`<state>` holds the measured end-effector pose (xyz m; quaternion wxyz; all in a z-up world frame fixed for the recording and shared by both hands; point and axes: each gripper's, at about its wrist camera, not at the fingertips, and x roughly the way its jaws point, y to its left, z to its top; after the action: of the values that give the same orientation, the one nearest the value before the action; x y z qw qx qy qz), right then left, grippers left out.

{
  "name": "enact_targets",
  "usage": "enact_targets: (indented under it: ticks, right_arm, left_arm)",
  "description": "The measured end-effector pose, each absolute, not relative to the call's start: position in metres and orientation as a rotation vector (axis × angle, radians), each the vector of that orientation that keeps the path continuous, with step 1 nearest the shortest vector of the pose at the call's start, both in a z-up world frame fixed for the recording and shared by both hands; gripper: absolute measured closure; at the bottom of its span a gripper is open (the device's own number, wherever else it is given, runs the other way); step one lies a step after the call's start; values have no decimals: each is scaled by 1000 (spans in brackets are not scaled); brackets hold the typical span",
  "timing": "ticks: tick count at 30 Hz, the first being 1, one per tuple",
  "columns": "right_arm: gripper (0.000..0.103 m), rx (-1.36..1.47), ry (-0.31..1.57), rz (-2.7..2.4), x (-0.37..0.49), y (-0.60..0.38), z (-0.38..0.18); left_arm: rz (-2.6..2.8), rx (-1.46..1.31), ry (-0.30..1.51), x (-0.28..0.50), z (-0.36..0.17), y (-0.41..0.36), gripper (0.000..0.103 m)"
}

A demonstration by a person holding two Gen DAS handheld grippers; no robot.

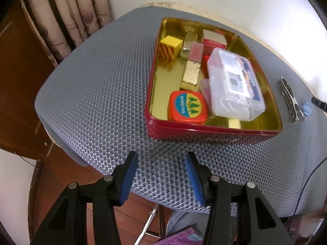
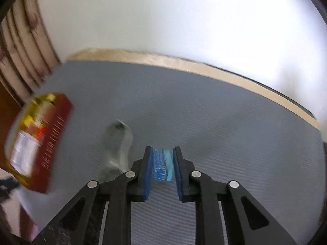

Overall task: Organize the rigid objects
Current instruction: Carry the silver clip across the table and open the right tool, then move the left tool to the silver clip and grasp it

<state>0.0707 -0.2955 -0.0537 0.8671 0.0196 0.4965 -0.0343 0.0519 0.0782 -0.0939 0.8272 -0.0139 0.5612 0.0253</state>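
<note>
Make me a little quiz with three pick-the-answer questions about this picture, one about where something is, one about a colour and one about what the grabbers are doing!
1. Where is the round-cornered orange box?
A. Inside the red tin
B. On the floor
C. On the mat beside the tin

2. What colour is the tin's inside?
A. Green
B. Gold
C. White

3. What are the right gripper jaws doing?
A. Standing wide apart, empty
B. Closed on a small blue thing
C. Holding the tin

Answers: 1 A, it sits in the tin's near corner. 2 B, the floor and walls shine gold. 3 B, the blue thing sits pinched between both pads.
</note>
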Motion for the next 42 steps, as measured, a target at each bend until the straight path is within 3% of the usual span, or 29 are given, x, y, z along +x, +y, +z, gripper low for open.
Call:
enact_targets:
  ticks: [7,8,9,10,18,24,33,42]
  right_arm:
    - [84,149,998,-92,45,-331,-66]
    - [75,182,972,-107,40,-340,-64]
    - [57,205,949,-136,34,-350,-63]
    - [51,224,921,-177,27,-363,-63]
    - [44,121,885,-489,-37,-446,-99]
    - [28,426,822,-496,-66,-495,-107]
    - [24,418,804,-344,-59,-488,-105]
    - [24,429,802,-282,-57,-499,-110]
  left_arm:
    - [-11,64,1094,36,-68,41,53]
    - [-25,66,1091,35,-64,35,53]
    - [-40,71,1089,34,-60,27,53]
    - [-56,76,1088,35,-56,18,53]
    - [-180,76,1111,80,-35,-68,53]
    - [-217,27,1201,134,-56,-131,53]
    - [-151,93,1236,194,-84,-204,53]
    - [-76,48,1294,231,-111,-227,53]
